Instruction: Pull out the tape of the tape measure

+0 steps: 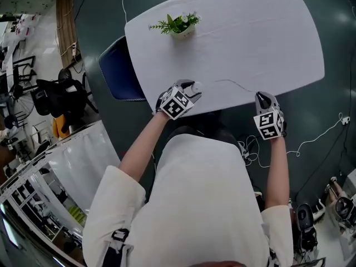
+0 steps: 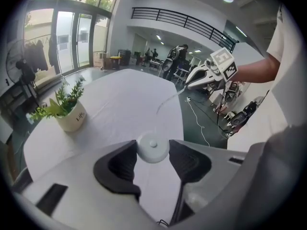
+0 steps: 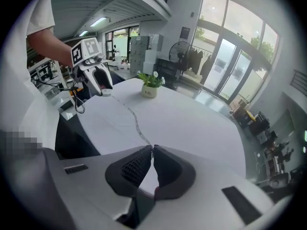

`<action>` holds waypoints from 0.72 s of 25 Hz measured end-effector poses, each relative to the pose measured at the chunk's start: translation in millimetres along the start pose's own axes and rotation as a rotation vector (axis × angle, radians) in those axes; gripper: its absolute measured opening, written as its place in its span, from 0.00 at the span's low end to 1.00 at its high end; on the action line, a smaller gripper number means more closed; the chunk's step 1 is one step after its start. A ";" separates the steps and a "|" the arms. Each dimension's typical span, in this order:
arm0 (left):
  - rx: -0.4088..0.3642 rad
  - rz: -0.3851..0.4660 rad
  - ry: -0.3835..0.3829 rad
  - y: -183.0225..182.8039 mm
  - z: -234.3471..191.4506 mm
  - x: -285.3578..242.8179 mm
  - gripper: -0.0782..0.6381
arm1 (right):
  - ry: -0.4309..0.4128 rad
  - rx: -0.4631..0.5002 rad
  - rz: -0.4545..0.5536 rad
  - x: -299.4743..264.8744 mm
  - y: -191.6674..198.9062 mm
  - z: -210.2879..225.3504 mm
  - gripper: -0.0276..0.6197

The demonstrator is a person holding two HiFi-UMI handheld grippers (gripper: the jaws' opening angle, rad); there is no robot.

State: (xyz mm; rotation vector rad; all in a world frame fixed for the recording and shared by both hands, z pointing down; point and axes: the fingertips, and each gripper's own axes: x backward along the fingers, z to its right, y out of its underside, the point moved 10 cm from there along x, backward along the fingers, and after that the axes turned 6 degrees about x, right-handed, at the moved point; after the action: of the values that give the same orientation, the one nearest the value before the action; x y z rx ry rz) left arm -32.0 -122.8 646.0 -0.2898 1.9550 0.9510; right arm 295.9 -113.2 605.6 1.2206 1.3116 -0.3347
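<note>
A small round white tape measure (image 2: 152, 148) sits between the pads of my left gripper (image 2: 152, 151), which is shut on it just above the white table (image 1: 267, 32). In the head view that left gripper (image 1: 192, 89) is at the table's near edge. A thin white tape (image 1: 233, 84) runs out of the case in a loose curve across the tabletop to my right gripper (image 1: 261, 97). In the right gripper view my right gripper (image 3: 152, 148) is shut on the tape's end, and the tape (image 3: 135, 121) leads away toward the left gripper (image 3: 101, 91).
A small potted plant (image 1: 178, 25) stands at the table's far side. A blue chair (image 1: 118, 70) is tucked at the table's left. White cables (image 1: 311, 139) lie on the dark floor to the right. Racks and office clutter fill the far left.
</note>
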 end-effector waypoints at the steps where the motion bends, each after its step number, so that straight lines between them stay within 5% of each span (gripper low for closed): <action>1: 0.011 -0.011 0.003 3.7 2.1 -8.1 0.41 | -0.016 -0.004 -0.004 -5.3 4.4 1.4 0.10; 18: 0.164 -0.080 -0.174 64.3 -4.3 -103.2 0.41 | -0.130 -0.012 -0.059 -109.1 38.5 -2.0 0.10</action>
State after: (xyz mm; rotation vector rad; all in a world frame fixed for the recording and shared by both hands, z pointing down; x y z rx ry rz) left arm -12.0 -99.7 763.8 -0.1838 1.8349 0.7338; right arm 290.9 -142.5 717.4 1.1328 1.2370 -0.4403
